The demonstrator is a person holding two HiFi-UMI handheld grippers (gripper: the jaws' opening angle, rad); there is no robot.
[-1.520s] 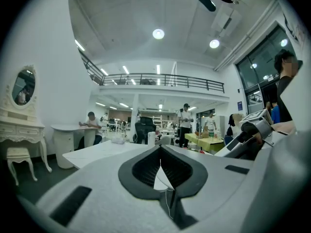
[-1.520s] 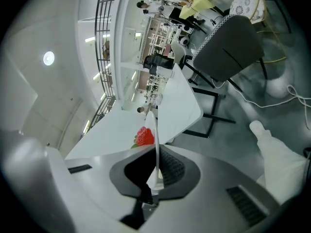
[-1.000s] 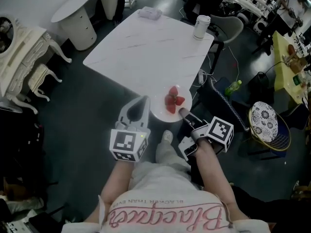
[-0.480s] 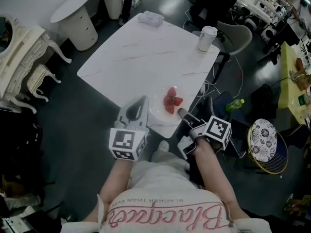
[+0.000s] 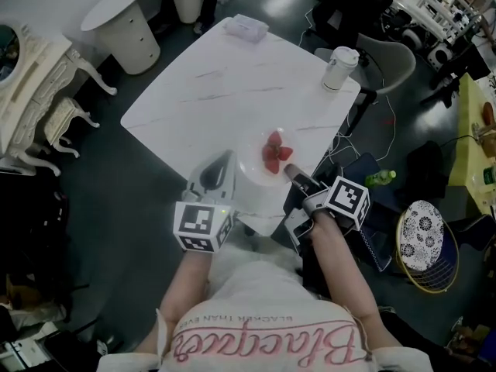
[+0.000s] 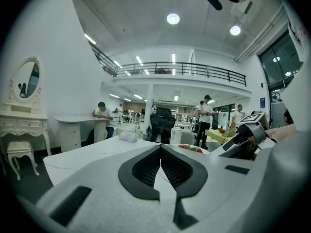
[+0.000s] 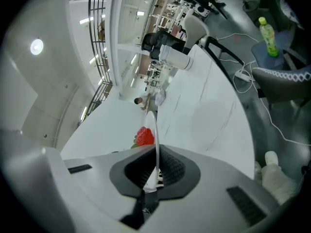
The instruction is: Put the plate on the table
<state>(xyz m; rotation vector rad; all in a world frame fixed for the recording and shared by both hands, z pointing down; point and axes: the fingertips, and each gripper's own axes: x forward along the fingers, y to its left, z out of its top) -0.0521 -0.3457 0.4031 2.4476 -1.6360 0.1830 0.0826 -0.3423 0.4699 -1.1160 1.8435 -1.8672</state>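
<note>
A white plate (image 5: 256, 178) with red strawberries (image 5: 273, 153) hangs just over the near corner of the white marble table (image 5: 225, 76). My right gripper (image 5: 292, 175) is shut on the plate's right rim. In the right gripper view that rim (image 7: 154, 130) runs edge-on between the pads, with a strawberry (image 7: 145, 136) behind it. My left gripper (image 5: 227, 160) is at the plate's left side, jaws shut. In the left gripper view its tips (image 6: 160, 148) meet, and the plate (image 6: 192, 149) lies just right of them. No contact with the plate shows there.
A white lidded cup (image 5: 339, 68) stands at the table's far right corner and a white packet (image 5: 246, 27) at its far edge. A grey chair (image 5: 391, 53) is behind the cup. A green bottle (image 5: 380, 179) and a patterned round seat (image 5: 421, 235) are on the right.
The plate and both grippers have moved forward, from hanging off the table's near edge to over its corner. Both grips look the same.
</note>
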